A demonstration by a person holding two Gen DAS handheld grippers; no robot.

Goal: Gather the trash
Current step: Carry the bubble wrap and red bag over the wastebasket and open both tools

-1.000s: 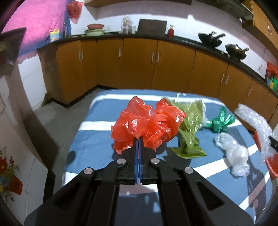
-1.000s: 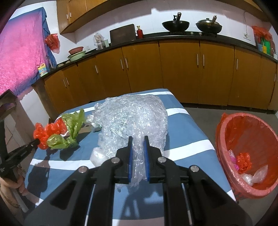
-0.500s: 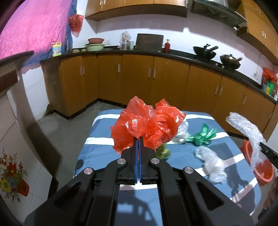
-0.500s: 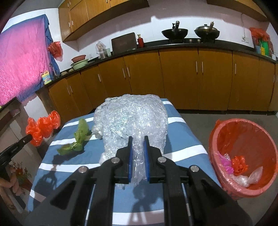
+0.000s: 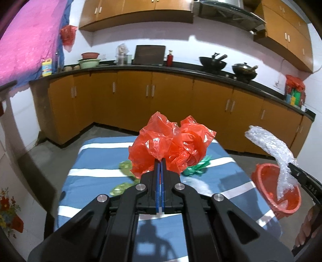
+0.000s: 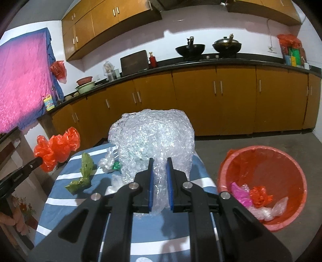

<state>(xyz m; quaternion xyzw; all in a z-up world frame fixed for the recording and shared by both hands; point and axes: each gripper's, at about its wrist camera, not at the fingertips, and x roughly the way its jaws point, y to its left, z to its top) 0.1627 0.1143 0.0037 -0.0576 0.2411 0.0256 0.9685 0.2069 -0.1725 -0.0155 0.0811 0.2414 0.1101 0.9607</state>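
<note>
Left tongs (image 5: 160, 161) pinch red bag (image 5: 171, 144) — right tongs (image 6: 160, 161) pinch bubble wrap (image 6: 153, 137).

The right gripper (image 6: 160, 161) clamps bubble wrap (image 6: 153, 139) above the striped table (image 6: 80, 199), red bin (image 6: 263, 185) to its right

Kitchen's got orange-brown base cabinets (image 6: 201, 100) under a black countertop (image 5: 140, 67), matching wall cabinets (image 5: 136, 10), white walls, grey concrete floor (image 6: 261, 141).
</note>
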